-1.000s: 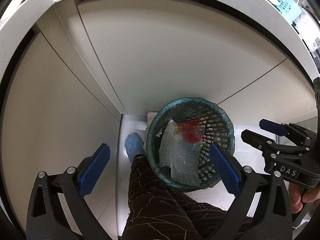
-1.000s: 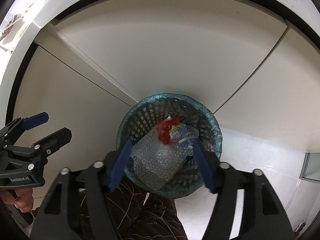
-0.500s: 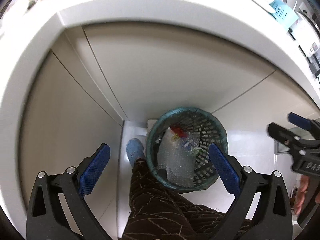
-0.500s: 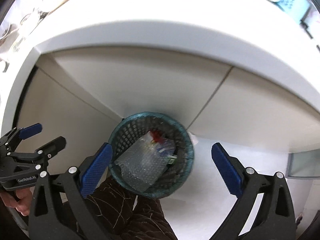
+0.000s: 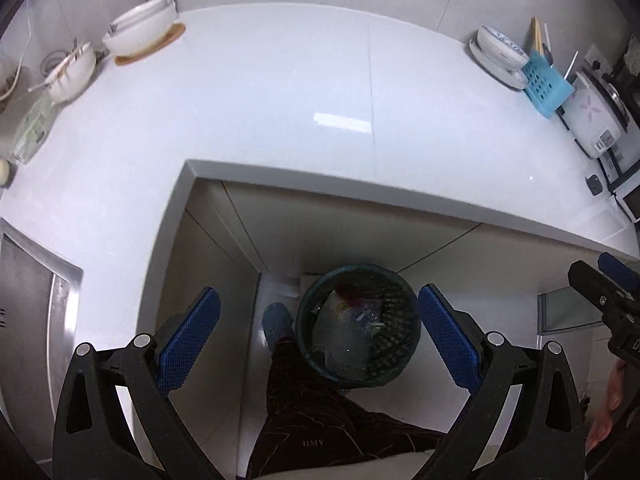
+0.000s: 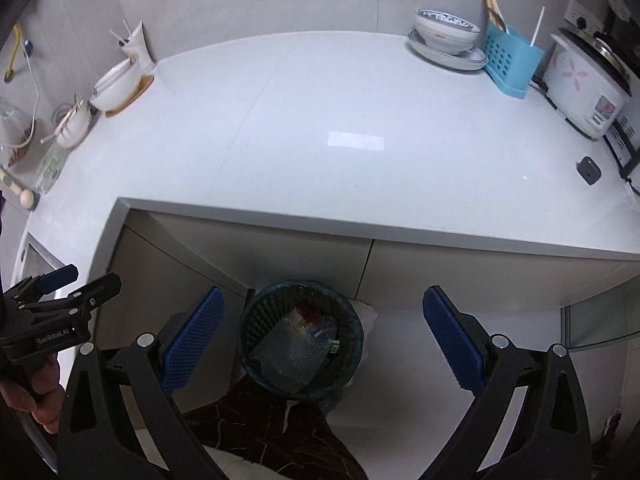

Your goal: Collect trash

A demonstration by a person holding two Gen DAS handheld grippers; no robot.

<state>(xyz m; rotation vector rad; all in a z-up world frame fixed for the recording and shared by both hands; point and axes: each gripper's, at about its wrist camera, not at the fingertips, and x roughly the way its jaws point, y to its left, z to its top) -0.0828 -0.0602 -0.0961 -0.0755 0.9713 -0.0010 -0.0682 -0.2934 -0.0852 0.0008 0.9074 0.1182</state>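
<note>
Sink [image 5: 36,320] cut off by frame.

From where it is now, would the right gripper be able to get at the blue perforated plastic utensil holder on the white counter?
Probably yes. The right gripper is open and empty, and the white counter lies bare between it and the blue perforated plastic utensil holder. The white rice cooker stands close beside the holder.
</note>
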